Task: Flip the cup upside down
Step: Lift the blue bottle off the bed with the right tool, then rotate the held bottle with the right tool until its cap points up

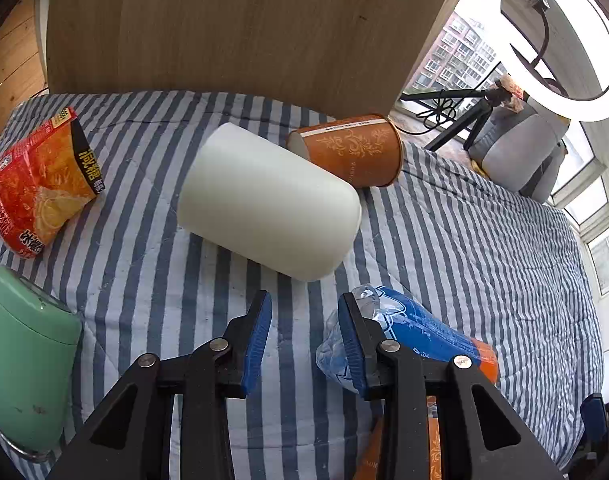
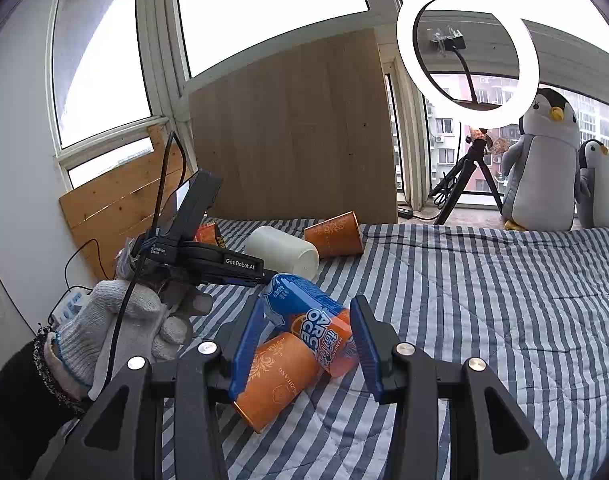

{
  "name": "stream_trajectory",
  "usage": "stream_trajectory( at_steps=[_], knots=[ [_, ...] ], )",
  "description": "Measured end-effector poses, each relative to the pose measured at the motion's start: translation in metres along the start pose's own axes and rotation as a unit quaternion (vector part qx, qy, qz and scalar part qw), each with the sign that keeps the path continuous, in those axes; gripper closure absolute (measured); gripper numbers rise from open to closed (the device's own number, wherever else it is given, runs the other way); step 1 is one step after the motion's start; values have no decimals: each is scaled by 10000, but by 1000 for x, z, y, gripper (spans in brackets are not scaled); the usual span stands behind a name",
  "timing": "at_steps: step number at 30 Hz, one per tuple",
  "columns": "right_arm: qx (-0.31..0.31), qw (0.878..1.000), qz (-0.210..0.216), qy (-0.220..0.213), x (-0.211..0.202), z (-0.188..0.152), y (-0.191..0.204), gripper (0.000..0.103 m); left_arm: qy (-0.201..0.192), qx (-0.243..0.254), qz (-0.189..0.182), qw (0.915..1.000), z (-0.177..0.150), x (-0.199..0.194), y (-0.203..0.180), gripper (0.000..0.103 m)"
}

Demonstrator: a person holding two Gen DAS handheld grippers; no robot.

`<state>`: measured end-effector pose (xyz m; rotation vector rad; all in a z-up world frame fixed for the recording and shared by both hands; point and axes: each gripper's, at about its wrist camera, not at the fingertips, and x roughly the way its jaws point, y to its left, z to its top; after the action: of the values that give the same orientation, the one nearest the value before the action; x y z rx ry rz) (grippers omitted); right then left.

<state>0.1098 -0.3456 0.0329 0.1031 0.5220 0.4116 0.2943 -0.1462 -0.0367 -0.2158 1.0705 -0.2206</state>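
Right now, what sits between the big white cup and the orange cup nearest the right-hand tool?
A crushed blue plastic bottle lies between the white cup and the near orange cup, resting against the orange one. The right wrist view shows it.

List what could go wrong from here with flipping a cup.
1. The white plastic cup lies on its side on the soft striped quilt; it may roll when the open left gripper closes.
2. The crumpled blue-labelled bottle lies against the near orange paper cup between the open right gripper fingers, so it may get pinched too.
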Motion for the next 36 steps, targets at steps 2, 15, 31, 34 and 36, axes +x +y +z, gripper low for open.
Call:
stream_trajectory(
  at_steps=[2,15,31,34,36],
  knots=[
    [90,10000,-20,-32,-2,0,-5,62,104,261,-11,9996,-3,10,-27,66],
    [-58,9985,-262,481,14,10,-33,44,-451,1259,-388,9903,-36,-76,-70,48],
    [-1174,9695,-750,2017,73,20,-24,44,-714,768,-315,9940,-154,-173,93,39],
    [-1022,9737,-813,1869,56,20,-31,44,-546,735,-705,9933,-150,-165,71,39],
    [-899,9765,-996,1684,37,19,-39,44,-508,871,-933,9905,-143,-164,36,38]
  ],
)
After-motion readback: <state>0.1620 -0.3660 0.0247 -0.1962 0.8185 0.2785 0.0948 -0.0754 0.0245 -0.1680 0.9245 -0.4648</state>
